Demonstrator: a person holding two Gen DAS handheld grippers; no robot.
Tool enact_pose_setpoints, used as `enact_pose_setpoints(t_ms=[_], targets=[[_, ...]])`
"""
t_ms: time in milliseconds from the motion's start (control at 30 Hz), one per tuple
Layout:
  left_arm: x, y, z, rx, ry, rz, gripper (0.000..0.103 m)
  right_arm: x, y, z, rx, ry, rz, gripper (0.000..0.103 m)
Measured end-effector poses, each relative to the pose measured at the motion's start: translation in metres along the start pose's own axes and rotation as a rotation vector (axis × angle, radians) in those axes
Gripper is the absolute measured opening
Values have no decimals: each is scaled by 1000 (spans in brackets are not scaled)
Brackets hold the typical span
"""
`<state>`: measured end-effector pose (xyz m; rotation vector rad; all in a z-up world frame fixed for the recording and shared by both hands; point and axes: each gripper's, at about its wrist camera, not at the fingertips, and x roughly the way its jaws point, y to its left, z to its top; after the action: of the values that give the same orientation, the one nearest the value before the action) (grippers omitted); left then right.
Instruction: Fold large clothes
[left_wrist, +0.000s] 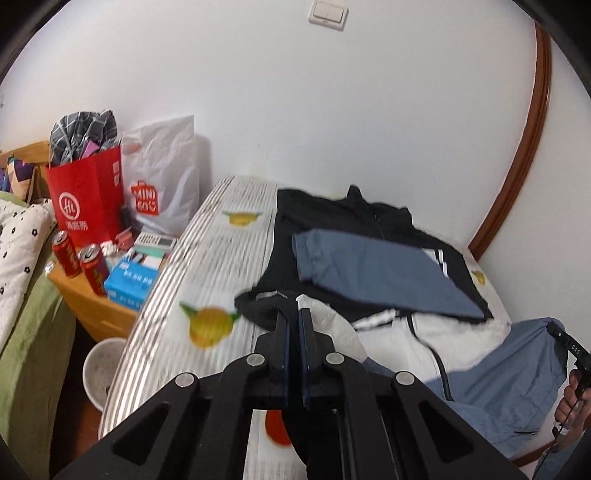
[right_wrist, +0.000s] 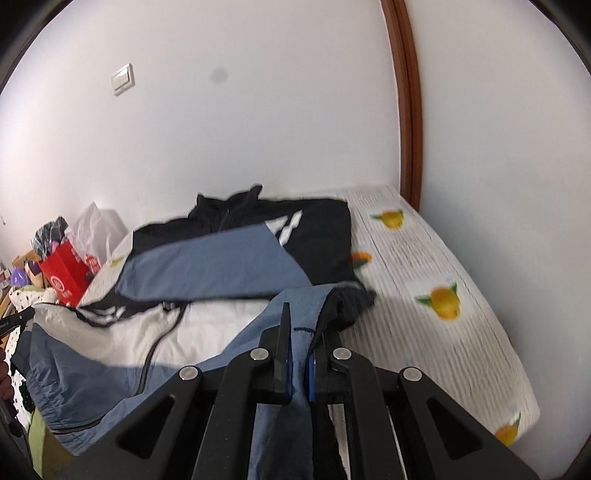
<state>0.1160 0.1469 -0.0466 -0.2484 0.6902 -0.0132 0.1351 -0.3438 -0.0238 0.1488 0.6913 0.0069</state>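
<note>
Over the bed, both tongs clamped tight on the jacket

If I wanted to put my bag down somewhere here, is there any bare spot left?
Yes, two. The striped sheet lies bare between the jacket and the bed edge facing the nightstand. Another bare strip runs between the jacket and the wall. The nightstand is crowded with cans, boxes and bags.

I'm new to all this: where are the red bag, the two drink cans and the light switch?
red bag (left_wrist: 86, 199), left wrist view, its front.
drink cans (left_wrist: 95, 271), left wrist view, nearer can's side.
light switch (left_wrist: 328, 13), left wrist view, its plate.
</note>
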Motion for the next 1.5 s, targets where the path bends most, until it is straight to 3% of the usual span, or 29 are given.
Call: enact_pose_setpoints(t_ms=[433, 667, 967, 1367, 1500], targets=[[56, 10, 67, -70, -48, 13, 5, 58, -2, 79, 117, -60, 21, 5], [104, 15, 88, -99, -6, 11, 5, 103, -14, 106, 174, -47, 45, 5], [163, 7, 88, -56, 58, 80, 5, 163, -5, 111, 106, 0, -18, 6], [207, -4, 80, 33, 138, 168, 7, 232, -27, 83, 55, 125, -115, 8], [213, -7, 78, 56, 154, 184, 9, 249, -31, 71, 41, 171, -139, 18]])
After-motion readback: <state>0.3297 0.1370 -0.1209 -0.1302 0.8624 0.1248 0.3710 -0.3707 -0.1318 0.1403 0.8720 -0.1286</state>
